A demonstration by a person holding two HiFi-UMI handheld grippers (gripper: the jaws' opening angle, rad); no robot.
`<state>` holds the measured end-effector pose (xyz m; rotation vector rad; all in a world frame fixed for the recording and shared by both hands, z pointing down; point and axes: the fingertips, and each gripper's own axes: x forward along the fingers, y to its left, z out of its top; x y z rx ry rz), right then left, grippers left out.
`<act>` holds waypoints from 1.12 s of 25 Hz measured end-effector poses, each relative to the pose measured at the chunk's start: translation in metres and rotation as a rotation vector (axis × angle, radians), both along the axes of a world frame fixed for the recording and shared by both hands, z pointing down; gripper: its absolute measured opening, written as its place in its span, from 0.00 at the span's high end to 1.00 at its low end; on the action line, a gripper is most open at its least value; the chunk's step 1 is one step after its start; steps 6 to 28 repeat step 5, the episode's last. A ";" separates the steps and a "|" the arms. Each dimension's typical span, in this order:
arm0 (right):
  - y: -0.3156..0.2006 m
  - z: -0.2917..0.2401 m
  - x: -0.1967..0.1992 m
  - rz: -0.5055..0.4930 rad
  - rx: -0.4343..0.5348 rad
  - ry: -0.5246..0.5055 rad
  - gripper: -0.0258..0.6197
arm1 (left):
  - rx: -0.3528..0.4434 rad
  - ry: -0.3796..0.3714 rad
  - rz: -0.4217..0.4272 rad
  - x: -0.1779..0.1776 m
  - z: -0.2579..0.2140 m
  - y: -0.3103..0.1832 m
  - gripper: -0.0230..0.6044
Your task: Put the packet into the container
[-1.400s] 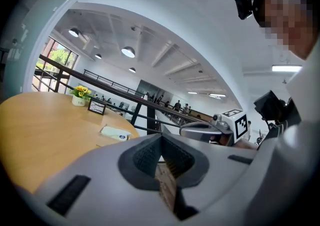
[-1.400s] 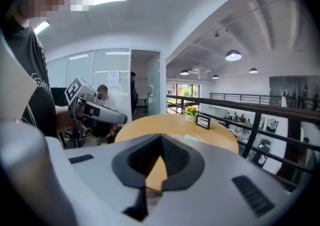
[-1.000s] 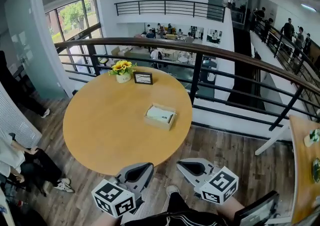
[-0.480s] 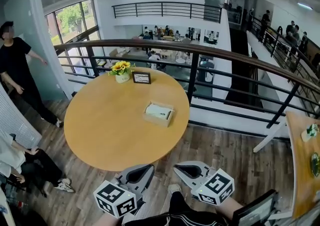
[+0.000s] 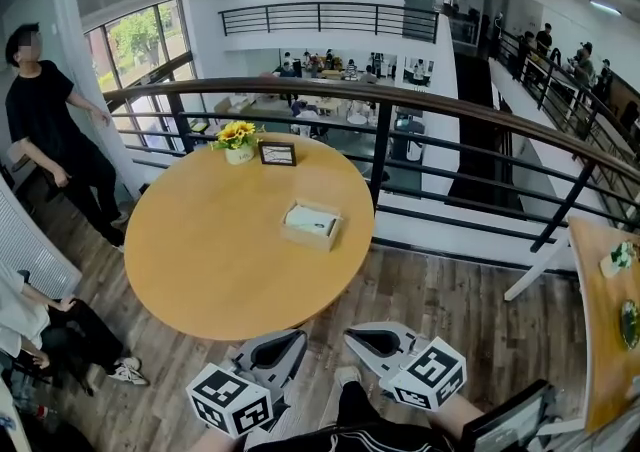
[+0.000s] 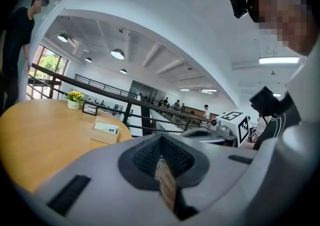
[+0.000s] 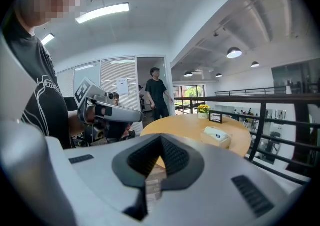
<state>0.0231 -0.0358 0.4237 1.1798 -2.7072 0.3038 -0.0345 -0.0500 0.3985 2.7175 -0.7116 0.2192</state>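
A shallow wooden container [image 5: 311, 233] stands on the right half of the round wooden table [image 5: 210, 250]. In it lies a white packet [image 5: 309, 219]. Both grippers hang below the table's near edge, close to the person's legs and well short of the container. My left gripper [image 5: 296, 337] is shut with nothing in it, and my right gripper [image 5: 356, 336] is shut and empty too. The left gripper view has the container [image 6: 104, 134] far off beyond the closed jaws [image 6: 162, 159]. In the right gripper view the container [image 7: 216, 138] lies beyond the shut jaws [image 7: 158, 162].
A pot of yellow flowers [image 5: 238, 140] and a small picture frame [image 5: 277, 153] stand at the table's far edge. A black railing [image 5: 420, 105] curves behind the table. A person in black [image 5: 50, 130] stands at the left, another sits lower left [image 5: 30, 325]. A second table [image 5: 605, 340] is at the right.
A person in black has walked into view at the left. The head view has shifted a little. Both grippers stay shut and low near the legs.
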 end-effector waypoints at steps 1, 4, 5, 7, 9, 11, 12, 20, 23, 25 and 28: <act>0.000 0.000 0.001 0.002 -0.001 -0.001 0.95 | -0.002 0.000 -0.001 0.001 0.001 0.000 0.95; 0.001 0.001 0.004 0.004 -0.003 -0.002 0.95 | -0.007 -0.001 0.001 0.003 0.003 0.001 0.95; 0.001 0.002 0.004 0.004 -0.003 -0.002 0.95 | -0.009 -0.002 0.002 0.004 0.003 0.001 0.95; 0.001 0.002 0.004 0.004 -0.003 -0.002 0.95 | -0.009 -0.002 0.002 0.004 0.003 0.001 0.95; 0.001 0.002 0.004 0.004 -0.003 -0.002 0.95 | -0.009 -0.002 0.002 0.004 0.003 0.001 0.95; 0.001 0.002 0.004 0.004 -0.003 -0.002 0.95 | -0.009 -0.002 0.002 0.004 0.003 0.001 0.95; 0.001 0.002 0.004 0.004 -0.003 -0.002 0.95 | -0.009 -0.002 0.002 0.004 0.003 0.001 0.95; 0.001 0.002 0.004 0.004 -0.003 -0.002 0.95 | -0.009 -0.002 0.002 0.004 0.003 0.001 0.95; 0.001 0.002 0.004 0.004 -0.003 -0.002 0.95 | -0.009 -0.002 0.002 0.004 0.003 0.001 0.95; 0.001 0.002 0.004 0.004 -0.003 -0.002 0.95 | -0.009 -0.002 0.002 0.004 0.003 0.001 0.95; 0.001 0.002 0.004 0.004 -0.003 -0.002 0.95 | -0.009 -0.002 0.002 0.004 0.003 0.001 0.95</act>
